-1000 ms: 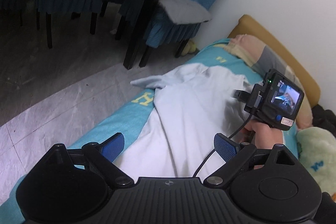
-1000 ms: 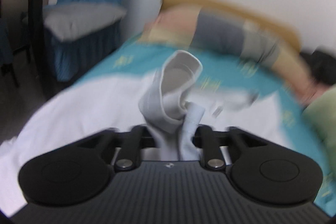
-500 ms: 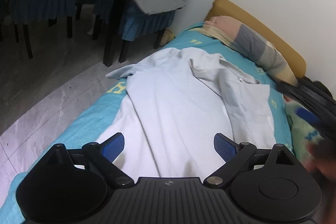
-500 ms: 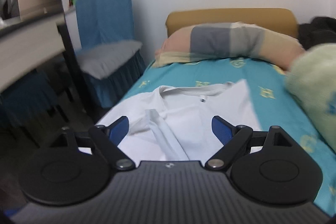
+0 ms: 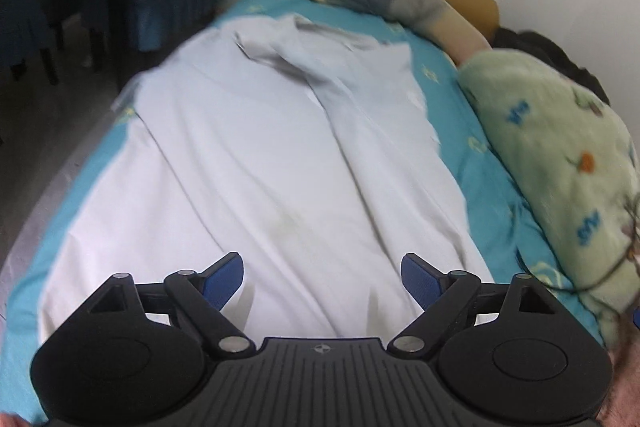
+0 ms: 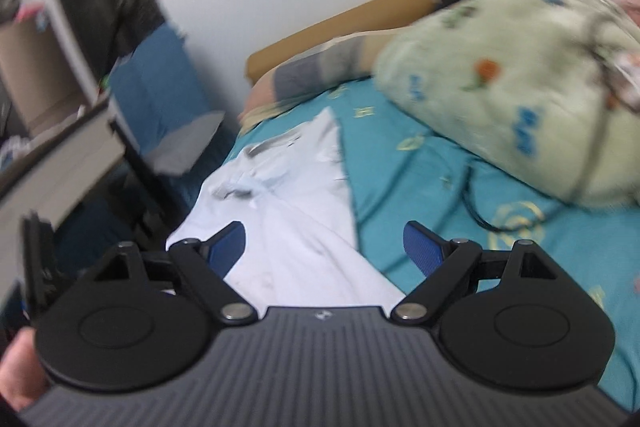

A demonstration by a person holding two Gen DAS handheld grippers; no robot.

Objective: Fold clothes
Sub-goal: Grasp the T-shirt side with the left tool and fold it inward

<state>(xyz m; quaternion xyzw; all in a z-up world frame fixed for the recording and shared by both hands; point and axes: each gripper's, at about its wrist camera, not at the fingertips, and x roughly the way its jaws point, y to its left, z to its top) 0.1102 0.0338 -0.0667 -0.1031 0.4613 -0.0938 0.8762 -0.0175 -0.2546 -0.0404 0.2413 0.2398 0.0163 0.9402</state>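
Hovering with jaws spread and empty, the left gripper and right gripper hung over the white shirt, which lay lengthwise on the teal bedsheet, beside a green blanket.

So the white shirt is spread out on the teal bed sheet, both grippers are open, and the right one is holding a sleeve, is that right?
Not quite. The white shirt does lie spread on the teal bed sheet and both grippers are open, but the right gripper holds nothing: the right wrist view shows its blue fingers wide apart with no cloth pinched. The left gripper is empty too.
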